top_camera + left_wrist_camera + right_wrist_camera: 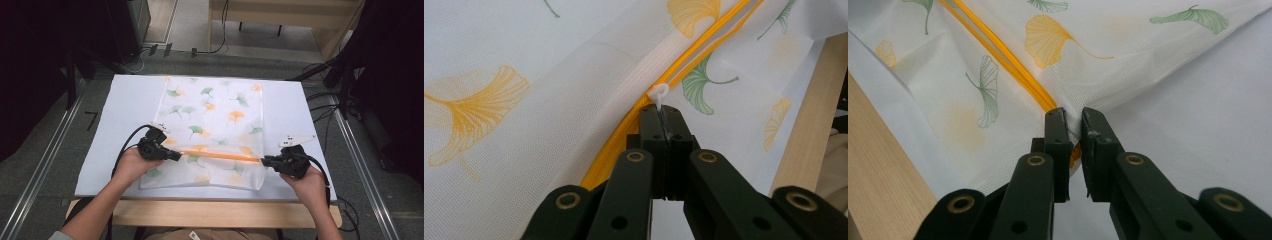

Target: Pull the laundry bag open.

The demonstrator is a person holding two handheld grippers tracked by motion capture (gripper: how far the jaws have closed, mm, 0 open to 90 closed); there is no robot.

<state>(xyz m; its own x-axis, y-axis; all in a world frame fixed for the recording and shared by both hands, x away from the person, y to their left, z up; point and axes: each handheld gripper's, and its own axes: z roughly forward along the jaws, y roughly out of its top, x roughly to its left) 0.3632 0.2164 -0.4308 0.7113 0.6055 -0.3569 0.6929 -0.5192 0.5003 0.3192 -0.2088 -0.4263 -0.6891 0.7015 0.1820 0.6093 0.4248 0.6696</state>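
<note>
Both grippers are clamped onto a zippered ginkgo-print bag, one at each end of the zipper.

The white mesh bag (pixel 210 130) lies flat on the white table cover (pixel 125 105), with its orange zipper (pixel 220 155) running across near the person's edge. The left gripper (pixel 176 156) has its jaws pressed together on the little white zipper pull (pixel 658 93), and the right gripper (pixel 265 161) is pinching the bag's edge right where the zipper ends.
</note>
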